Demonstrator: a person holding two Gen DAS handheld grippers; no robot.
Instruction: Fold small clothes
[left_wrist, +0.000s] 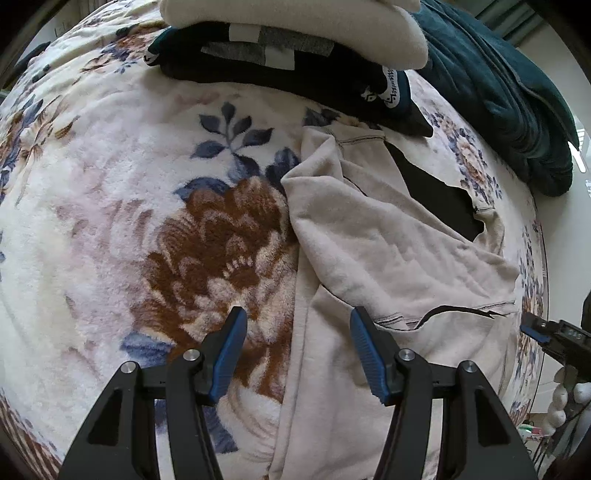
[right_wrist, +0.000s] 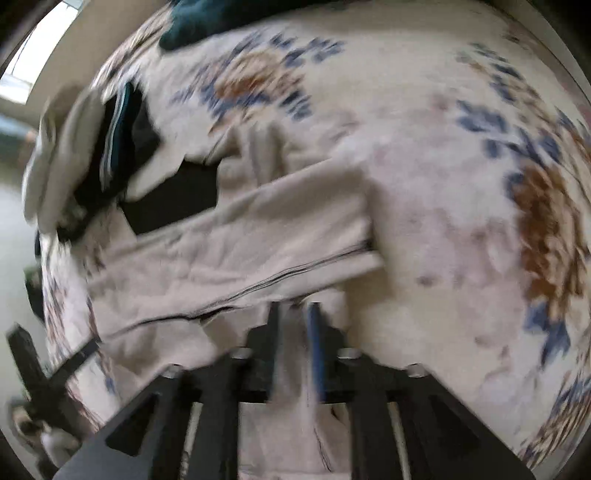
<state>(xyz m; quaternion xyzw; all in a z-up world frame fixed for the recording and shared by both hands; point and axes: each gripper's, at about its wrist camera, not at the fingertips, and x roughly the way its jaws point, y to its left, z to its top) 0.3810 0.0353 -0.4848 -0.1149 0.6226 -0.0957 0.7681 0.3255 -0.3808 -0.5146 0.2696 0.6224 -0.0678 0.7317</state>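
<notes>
A beige garment (left_wrist: 388, 240) with a black panel (left_wrist: 432, 192) lies spread on the floral blanket (left_wrist: 110, 184). My left gripper (left_wrist: 300, 332) hangs open over the garment's left edge, its blue pads wide apart and nothing between them. In the blurred right wrist view the same garment (right_wrist: 240, 240) lies folded into a long band. My right gripper (right_wrist: 294, 312) stands at its near edge, jaws a narrow gap apart, beige cloth showing in the gap. The right gripper (left_wrist: 535, 328) also shows at the left wrist view's right edge.
A stack of folded clothes (left_wrist: 295, 33), cream over black and teal, sits at the far side of the blanket. A dark teal blanket (left_wrist: 498, 92) is heaped at the back right. A white-gloved hand (left_wrist: 565, 398) holds the right gripper. The bed's edge runs along the right.
</notes>
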